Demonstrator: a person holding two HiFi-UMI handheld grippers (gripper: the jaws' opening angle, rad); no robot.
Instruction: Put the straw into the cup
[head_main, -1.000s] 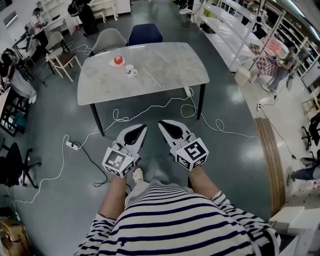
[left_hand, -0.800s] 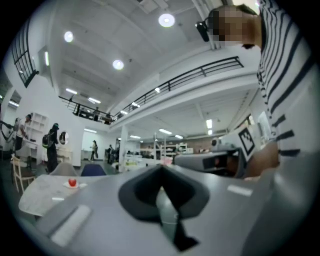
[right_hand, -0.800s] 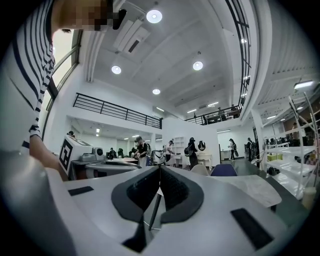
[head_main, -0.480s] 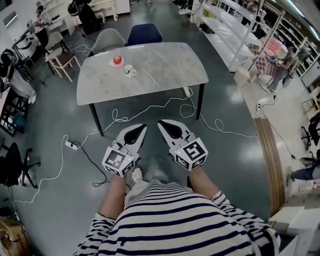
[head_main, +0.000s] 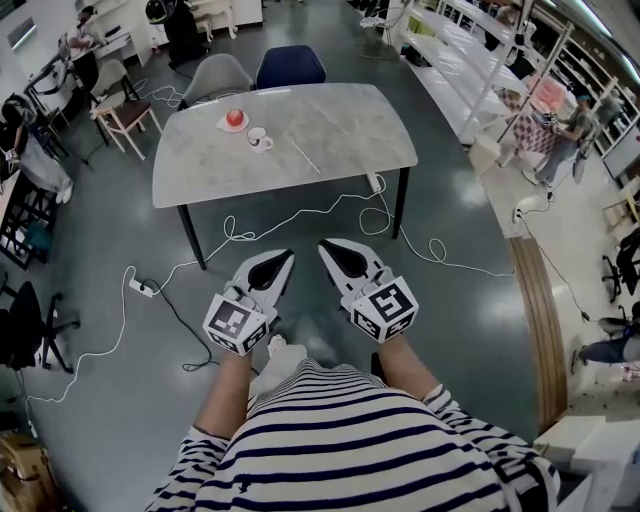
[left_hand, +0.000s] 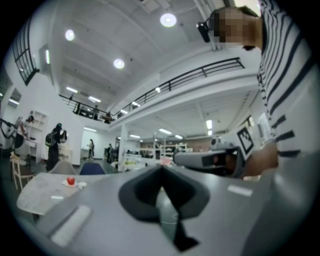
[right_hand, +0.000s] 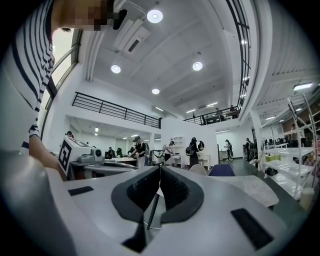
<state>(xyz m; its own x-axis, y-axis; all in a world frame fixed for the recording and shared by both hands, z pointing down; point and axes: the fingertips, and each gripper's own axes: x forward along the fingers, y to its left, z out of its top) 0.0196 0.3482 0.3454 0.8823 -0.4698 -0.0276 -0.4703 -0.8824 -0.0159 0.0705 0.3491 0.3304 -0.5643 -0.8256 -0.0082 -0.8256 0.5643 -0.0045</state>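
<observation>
The person in a striped shirt (head_main: 350, 440) stands back from the table (head_main: 340, 125) and holds both grippers low in front of the body, over the grey floor (head_main: 450, 300), well short of the table's near edge. The left gripper (head_main: 283, 258) has its jaws pressed together with nothing between them; its own view shows the two dark pads meeting at the tip. The right gripper (head_main: 326, 248) is the same: its jaws are closed against each other and empty. The two grippers sit side by side, close but apart, both pointing toward the table. The straw (head_main: 306, 157) lies flat on the pale marbled table top, near the middle, a thin white line set at a slant. The cup (head_main: 261, 140) stands to the left of the straw, near it but not touching it, and is upright. Just beyond the cup is a small plate (head_main: 228, 127) with a red round thing (head_main: 236, 119) on it. A grey chair (head_main: 217, 76) and a blue chair (head_main: 290, 68) stand at the far side of the table. A white cable (head_main: 300, 215) snakes across the floor under the table and between the table and the grippers.
</observation>
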